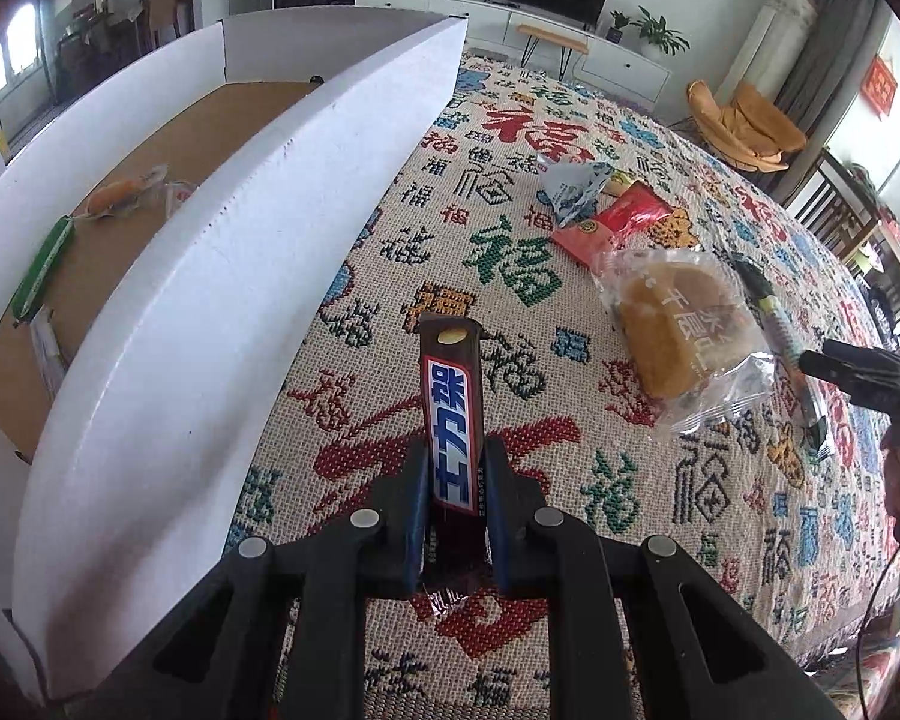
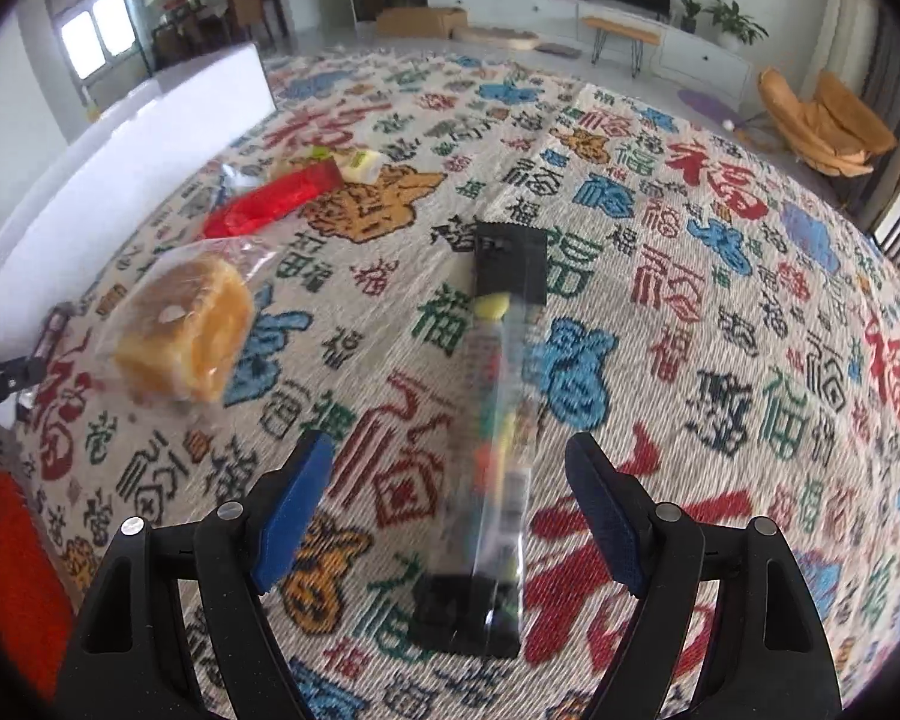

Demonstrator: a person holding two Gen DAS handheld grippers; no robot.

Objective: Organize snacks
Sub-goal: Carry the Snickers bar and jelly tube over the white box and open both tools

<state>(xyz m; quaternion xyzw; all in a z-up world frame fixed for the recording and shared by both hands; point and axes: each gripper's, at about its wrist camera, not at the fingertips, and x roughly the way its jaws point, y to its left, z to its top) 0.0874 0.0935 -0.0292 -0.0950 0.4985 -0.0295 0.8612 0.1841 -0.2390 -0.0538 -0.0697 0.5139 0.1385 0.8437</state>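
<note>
The left gripper (image 1: pixel 456 498) is clamped tight on a dark brown chocolate bar wrapper with a blue and white label (image 1: pixel 452 420), which stands up between the blue pads and points toward twelve o'clock above the woven cream tablecloth patterned with red, green and blue characters (image 1: pixel 390 276). At nine to ten o'clock in the left wrist view sits a large white cardboard box with a brown floor (image 1: pixel 222 252), holding a long green packet (image 1: pixel 42 270) and a clear-wrapped orange snack (image 1: pixel 120 195). At two o'clock lies a round golden pastry in a clear plastic wrapper (image 1: pixel 678 336), and beyond it a red foil packet (image 1: pixel 624 222) and a blue and white crumpled packet (image 1: pixel 570 189). The right gripper (image 2: pixel 450 510) hangs with its jaws spread wide, gripping nothing, above a long clear packet with black ends and coloured sweets inside (image 2: pixel 504 420), which lies on the cloth running from six toward twelve o'clock between the two blue pads, not touched by either. In that view the pastry sits at nine o'clock, well apart from the long packet
</note>
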